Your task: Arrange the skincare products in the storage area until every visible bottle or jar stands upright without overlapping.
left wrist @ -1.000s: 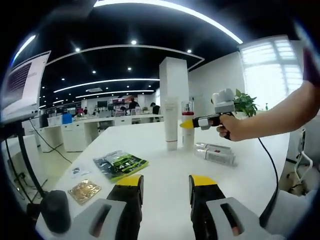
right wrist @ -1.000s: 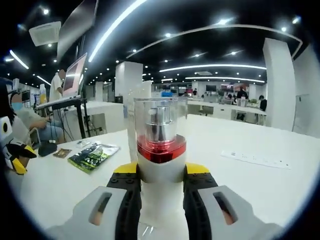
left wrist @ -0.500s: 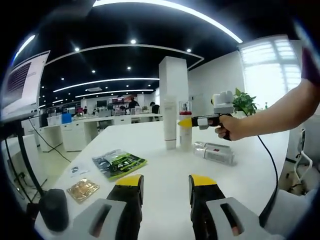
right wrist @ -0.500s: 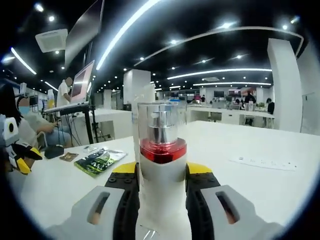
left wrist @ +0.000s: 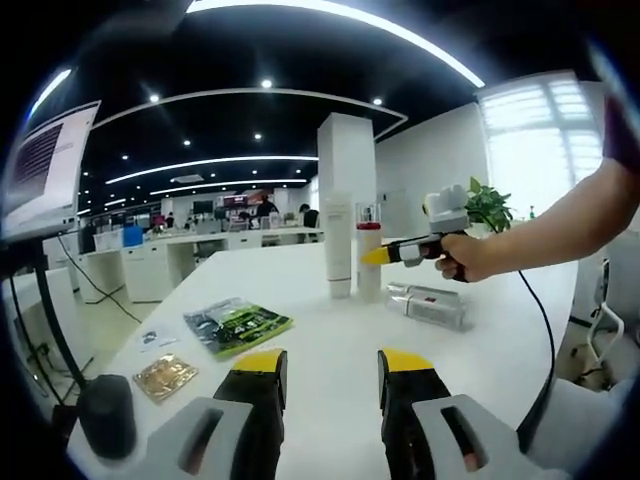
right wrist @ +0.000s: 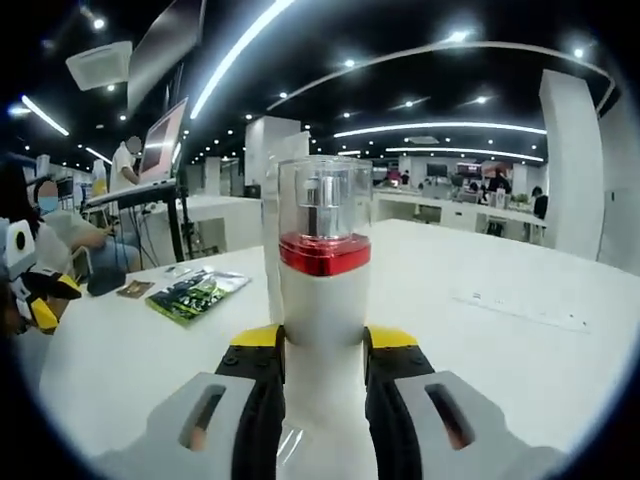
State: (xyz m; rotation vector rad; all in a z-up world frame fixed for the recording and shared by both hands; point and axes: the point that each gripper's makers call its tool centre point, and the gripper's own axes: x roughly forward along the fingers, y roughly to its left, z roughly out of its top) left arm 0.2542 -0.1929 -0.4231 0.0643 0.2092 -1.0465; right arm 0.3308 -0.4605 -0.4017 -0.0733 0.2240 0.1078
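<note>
My right tongs [right wrist: 318, 352] clasp the pump bottle [right wrist: 322, 280], seemingly standing upright on the tabletop [right wrist: 500, 340] beside the tall tube [left wrist: 340, 247] (left tongs [left wrist: 331, 362] idle, spread). Next: let go, then right the fallen bottle [left wrist: 432, 305].

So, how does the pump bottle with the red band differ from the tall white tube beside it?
The pump bottle has a clear cap and a red band; the tall white tube is plain white. The pump bottle sits between the right tongs; the tube stands free. The tube is taller. Both stand upright on the white table.
</note>
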